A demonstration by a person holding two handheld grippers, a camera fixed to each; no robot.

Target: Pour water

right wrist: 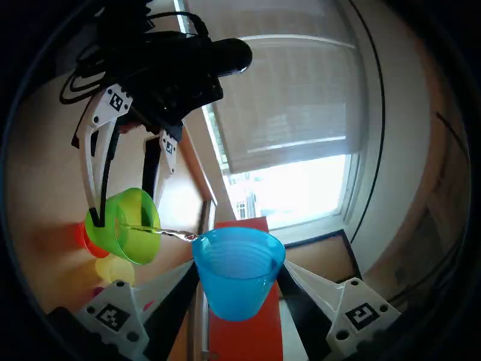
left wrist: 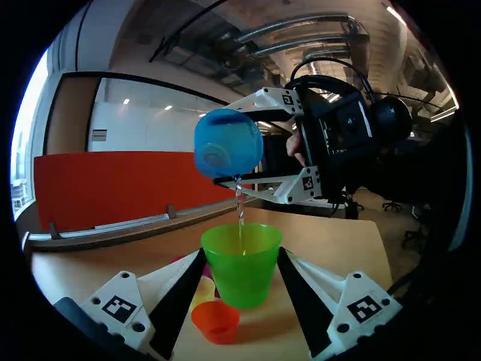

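Beneath the green cup (left wrist: 242, 277), a pale wooden table (left wrist: 343, 240); far behind the green cup, a red partition (left wrist: 120, 186). Above the green cup, the right gripper (left wrist: 231, 147), fingers clamped on either side of a tilted blue cup (left wrist: 228, 143). Around the green cup, the left gripper (left wrist: 242, 256), both black fingers pressed against its walls, cup upright. Just in front of the green cup, a small orange cup (left wrist: 215, 320), with a yellow cup (left wrist: 202, 292) half hidden to the left. Into the green cup, a thin stream of water (left wrist: 240, 210) from the blue rim.
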